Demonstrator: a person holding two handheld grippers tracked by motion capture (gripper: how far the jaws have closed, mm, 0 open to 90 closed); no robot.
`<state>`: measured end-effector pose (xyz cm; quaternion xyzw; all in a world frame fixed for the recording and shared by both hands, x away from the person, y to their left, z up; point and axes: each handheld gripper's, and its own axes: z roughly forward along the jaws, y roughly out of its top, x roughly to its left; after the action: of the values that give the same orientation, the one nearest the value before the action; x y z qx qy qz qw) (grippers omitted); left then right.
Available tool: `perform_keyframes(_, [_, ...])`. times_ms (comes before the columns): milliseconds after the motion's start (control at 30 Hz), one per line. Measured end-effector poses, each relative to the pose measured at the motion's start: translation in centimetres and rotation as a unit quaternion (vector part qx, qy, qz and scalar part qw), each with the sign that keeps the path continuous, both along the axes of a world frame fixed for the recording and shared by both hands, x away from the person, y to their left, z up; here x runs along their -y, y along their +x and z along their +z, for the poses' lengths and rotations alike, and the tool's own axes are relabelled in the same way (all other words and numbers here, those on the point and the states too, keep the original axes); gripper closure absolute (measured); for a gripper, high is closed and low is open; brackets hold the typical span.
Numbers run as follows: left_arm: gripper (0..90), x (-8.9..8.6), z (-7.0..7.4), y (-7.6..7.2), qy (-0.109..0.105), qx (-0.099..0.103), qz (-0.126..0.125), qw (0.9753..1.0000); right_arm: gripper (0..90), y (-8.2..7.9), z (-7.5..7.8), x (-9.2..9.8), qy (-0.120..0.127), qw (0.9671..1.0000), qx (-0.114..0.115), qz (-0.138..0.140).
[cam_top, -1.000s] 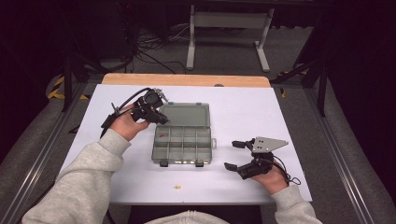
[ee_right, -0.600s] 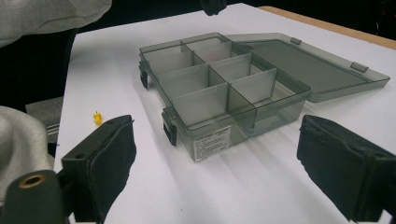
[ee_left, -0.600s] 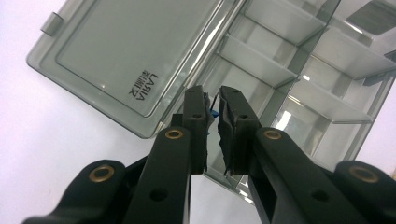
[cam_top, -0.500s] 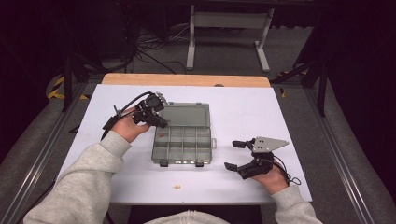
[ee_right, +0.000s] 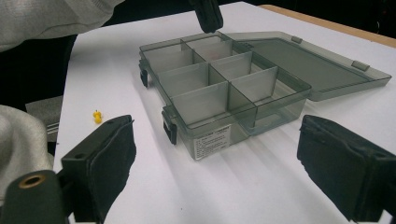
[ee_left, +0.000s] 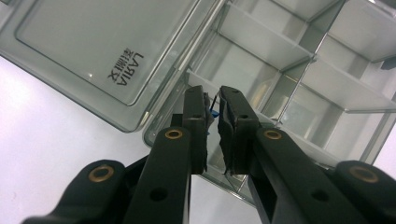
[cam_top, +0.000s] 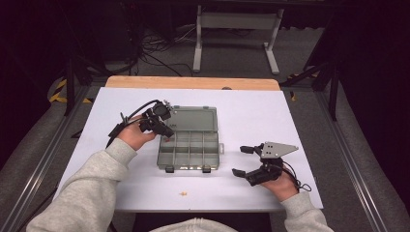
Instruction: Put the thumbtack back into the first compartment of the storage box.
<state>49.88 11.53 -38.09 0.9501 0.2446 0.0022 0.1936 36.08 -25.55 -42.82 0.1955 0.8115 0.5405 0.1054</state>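
A clear grey compartment box (cam_top: 211, 145) lies open in the middle of the white table, its lid (cam_top: 193, 117) folded flat toward the far side. My left gripper (cam_top: 166, 132) hovers over the box's left-hand compartments, shut on a small blue pin. In the left gripper view the blue pin (ee_left: 213, 112) sits between the nearly closed jaws of my left gripper (ee_left: 212, 95), just above a compartment (ee_left: 243, 79) beside the lid (ee_left: 93, 46). My right gripper (cam_top: 239, 160) rests open on the table to the right of the box. Nothing lies between its wide-apart jaws (ee_right: 219, 158), which face the box (ee_right: 210, 135).
A small yellow pin (cam_top: 183, 194) lies on the table near the front edge, and appears left of the box in the right gripper view (ee_right: 97, 115). The table's wooden back edge (cam_top: 193, 82) is behind the box. Cables and a metal stand (cam_top: 237, 21) are on the floor beyond.
My left gripper has shifted slightly toward the person and lower over the box's left compartments. The right gripper has stayed still.
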Motion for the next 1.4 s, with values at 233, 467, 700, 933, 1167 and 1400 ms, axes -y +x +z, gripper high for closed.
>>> perform_keyframes(233, [81.5, 0.1, -0.4, 0.0, 0.008, -0.007, -0.004, 0.9999, 11.9, 0.0, 0.0, 0.0, 0.000, 1.0000, 0.000, 0.000])
perform_keyframes(467, [81.5, 0.2, -1.2, 0.0, 0.019, -0.018, -0.002, 0.9997, 11.8, 0.0, 0.0, 0.0, -0.001, 1.0000, 0.000, 0.001])
perform_keyframes(700, [81.3, 0.2, -1.3, -0.1, 0.023, -0.018, -0.006, 0.9996, 11.9, 0.0, 0.0, 0.0, -0.001, 1.0000, 0.000, 0.001])
perform_keyframes(933, [68.6, -0.2, -0.7, -0.2, 0.008, -0.006, 0.001, 0.9999, 11.9, 0.0, 0.0, 0.0, -0.001, 1.0000, 0.000, 0.002])
perform_keyframes(1167, [50.5, -0.7, 0.5, -0.9, -0.014, 0.006, -0.001, 0.9999, 11.8, 0.0, -0.1, 0.0, 0.000, 1.0000, 0.000, 0.001])
perform_keyframes(1400, [35.5, -0.4, 1.7, -2.4, -0.023, 0.023, -0.015, 0.9994, 11.7, 0.0, -0.1, -0.1, 0.000, 1.0000, 0.000, 0.001])
